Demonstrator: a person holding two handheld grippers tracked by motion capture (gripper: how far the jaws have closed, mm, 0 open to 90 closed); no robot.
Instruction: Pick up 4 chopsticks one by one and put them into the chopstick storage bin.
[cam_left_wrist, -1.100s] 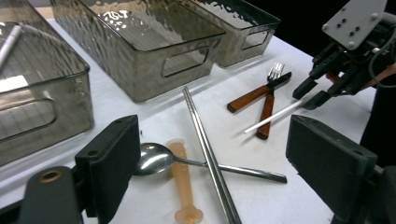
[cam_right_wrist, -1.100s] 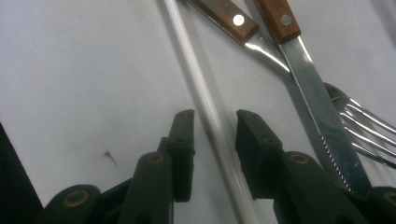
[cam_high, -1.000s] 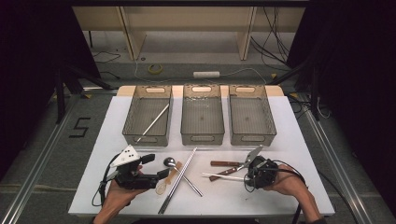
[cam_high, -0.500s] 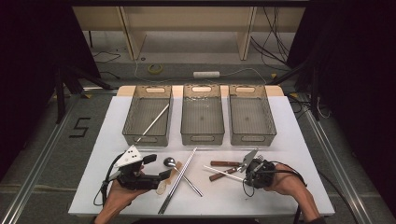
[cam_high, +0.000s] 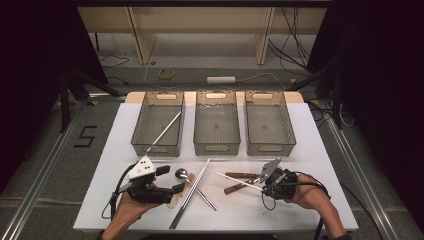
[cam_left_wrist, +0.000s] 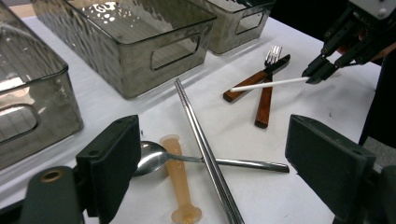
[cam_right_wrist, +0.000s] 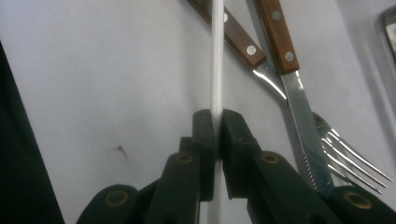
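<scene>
While the right tongs clamp a thin rod, the left ones stand parted, and the scene reads thus:

Right tongs (cam_right_wrist: 216, 128): jaws pressed together on a white stick (cam_right_wrist: 216, 56), which runs out ahead between them; in the high view they sit at the near right of the desk, held by the person's right hand (cam_high: 307, 192).

White stick: lifted off the desk, its free end pointing toward the middle, just above the wooden handles.

Left tongs (cam_left_wrist: 212, 154): jaws spread wide, gripping nothing, low over the near left of the desk.

Below the left tongs: a steel spoon (cam_left_wrist: 154, 156), an amber plastic piece (cam_left_wrist: 180, 179) lying across its neck, and a pair of metal chopsticks (cam_left_wrist: 203, 147) crossing the spoon's handle.

Beside the stick: a wooden-handled knife (cam_right_wrist: 287, 70) and a wooden-handled fork (cam_right_wrist: 243, 42), crossing each other.

Desk (cam_high: 120, 130): white top.

Far row: three clear grey bins side by side; the left bin (cam_high: 145, 142) holds another white stick (cam_high: 165, 132) leaning on its near wall.
</scene>
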